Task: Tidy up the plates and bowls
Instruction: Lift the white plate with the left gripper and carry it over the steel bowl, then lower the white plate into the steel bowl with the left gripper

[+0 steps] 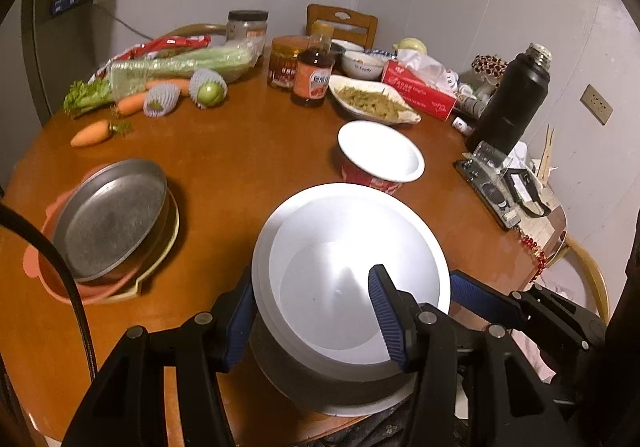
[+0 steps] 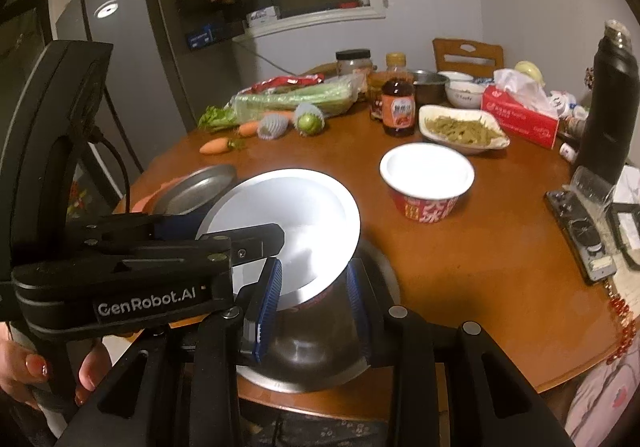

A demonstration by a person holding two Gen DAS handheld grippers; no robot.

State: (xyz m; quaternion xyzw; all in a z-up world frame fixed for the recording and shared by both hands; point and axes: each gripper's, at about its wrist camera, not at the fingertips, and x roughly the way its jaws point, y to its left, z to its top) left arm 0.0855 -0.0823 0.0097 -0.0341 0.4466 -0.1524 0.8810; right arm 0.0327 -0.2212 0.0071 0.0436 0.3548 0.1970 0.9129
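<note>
Both the left gripper (image 1: pixel 316 323) and right gripper (image 2: pixel 316 311) are probably clamping the white bowl (image 1: pixel 352 271) at the table edge (image 2: pixel 480 379), angled downward.

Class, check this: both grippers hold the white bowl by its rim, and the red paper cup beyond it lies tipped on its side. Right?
Not quite. The red paper cup stands upright, as the right wrist view shows. The rest holds: left gripper and right gripper both hold the white bowl by its rim.
</note>
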